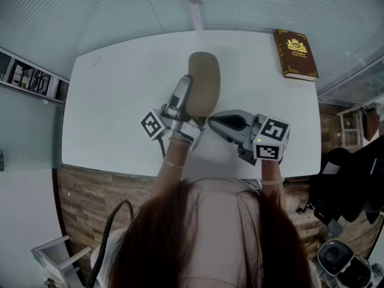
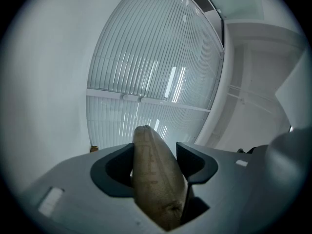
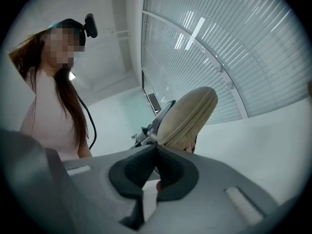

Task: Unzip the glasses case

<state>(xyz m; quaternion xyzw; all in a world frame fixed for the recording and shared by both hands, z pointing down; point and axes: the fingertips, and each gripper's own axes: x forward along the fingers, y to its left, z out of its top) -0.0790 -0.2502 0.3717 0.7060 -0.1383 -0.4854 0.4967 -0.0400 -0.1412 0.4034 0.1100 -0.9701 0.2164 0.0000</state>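
My left gripper (image 1: pixel 183 92) has its fingers (image 2: pixel 113 172) spread wide and clamped on the tan glasses case (image 1: pixel 204 83), one finger on each side of its near end. The case is tilted, with its far end raised above the white counter (image 1: pixel 114 89). My right gripper (image 1: pixel 213 120) comes in from the right with its fingers (image 3: pixel 168 172) pressed together, tips right at the case's near end. I cannot tell whether they nip a zip pull. A brown book (image 1: pixel 295 54) lies at the counter's far right corner.

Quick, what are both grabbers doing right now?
Left gripper: closed on the glasses case.
Right gripper: closed at the case's end; anything pinched cannot be told.
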